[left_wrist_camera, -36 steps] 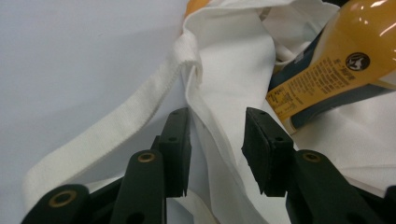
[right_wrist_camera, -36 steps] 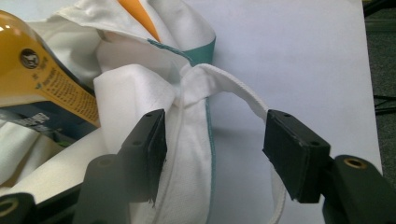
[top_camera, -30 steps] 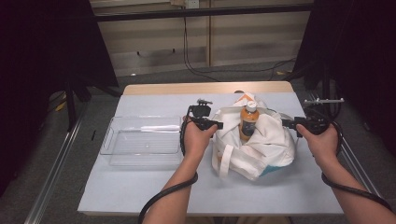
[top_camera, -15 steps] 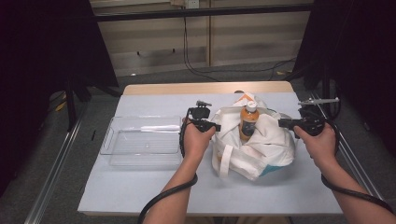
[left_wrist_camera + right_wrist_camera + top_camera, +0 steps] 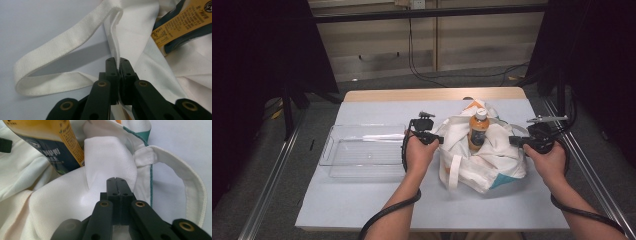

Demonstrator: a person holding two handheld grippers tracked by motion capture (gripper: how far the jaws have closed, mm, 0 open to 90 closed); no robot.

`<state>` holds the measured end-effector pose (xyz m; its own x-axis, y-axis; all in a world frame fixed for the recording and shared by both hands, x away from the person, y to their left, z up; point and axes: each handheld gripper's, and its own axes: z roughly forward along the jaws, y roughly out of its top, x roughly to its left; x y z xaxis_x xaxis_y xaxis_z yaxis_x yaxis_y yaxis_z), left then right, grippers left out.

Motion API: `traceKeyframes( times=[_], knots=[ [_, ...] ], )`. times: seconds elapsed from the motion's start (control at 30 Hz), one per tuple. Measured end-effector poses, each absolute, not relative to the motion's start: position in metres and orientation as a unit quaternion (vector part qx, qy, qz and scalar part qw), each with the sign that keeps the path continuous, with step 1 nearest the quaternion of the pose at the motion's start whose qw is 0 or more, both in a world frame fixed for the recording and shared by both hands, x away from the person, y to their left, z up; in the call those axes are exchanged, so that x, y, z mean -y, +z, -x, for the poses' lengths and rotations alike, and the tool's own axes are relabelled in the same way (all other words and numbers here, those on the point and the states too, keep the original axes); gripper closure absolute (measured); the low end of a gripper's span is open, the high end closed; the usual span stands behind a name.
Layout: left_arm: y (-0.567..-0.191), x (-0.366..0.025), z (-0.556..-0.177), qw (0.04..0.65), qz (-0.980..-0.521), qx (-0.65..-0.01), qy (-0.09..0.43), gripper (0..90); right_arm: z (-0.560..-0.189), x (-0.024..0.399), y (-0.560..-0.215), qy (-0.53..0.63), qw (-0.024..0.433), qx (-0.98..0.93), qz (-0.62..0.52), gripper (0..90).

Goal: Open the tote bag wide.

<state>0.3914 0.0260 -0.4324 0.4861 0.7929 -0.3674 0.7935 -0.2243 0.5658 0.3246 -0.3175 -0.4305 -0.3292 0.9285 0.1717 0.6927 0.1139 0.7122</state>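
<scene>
A white cloth tote bag [image 5: 482, 162] lies slumped at the table's right half, with an orange-capped bottle [image 5: 478, 131] standing in its mouth. My left gripper [image 5: 439, 140] is at the bag's left rim. In the left gripper view its jaws [image 5: 117, 60] have just been closing and pinch a fold of the bag's cloth [image 5: 135, 30] beside a looped strap [image 5: 50, 55]. My right gripper [image 5: 512, 141] is at the bag's right rim. Its jaws [image 5: 117, 179] have also just closed, on a white cloth fold [image 5: 110, 157] near the bottle's label [image 5: 50, 137].
A clear plastic tray [image 5: 332, 155] stands on the grey table [image 5: 362, 205] left of the bag, close to my left hand. A second bag strap [image 5: 192, 185] loops out on the right. Metal rails run along both table sides.
My right hand has shifted slightly inward and down to the bag's right rim. The left hand has stayed at the bag's left rim.
</scene>
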Motion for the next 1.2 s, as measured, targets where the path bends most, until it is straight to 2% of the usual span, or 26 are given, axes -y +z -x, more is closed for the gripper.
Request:
traceKeyframes(
  times=[1.2],
  knots=[
    [-0.462,-0.033,-0.389,0.363,-0.77,-0.525,-0.008,87.5,-0.318,0.319,-0.466,0.369,0.159,-0.726,-0.559,90.0]
  ],
)
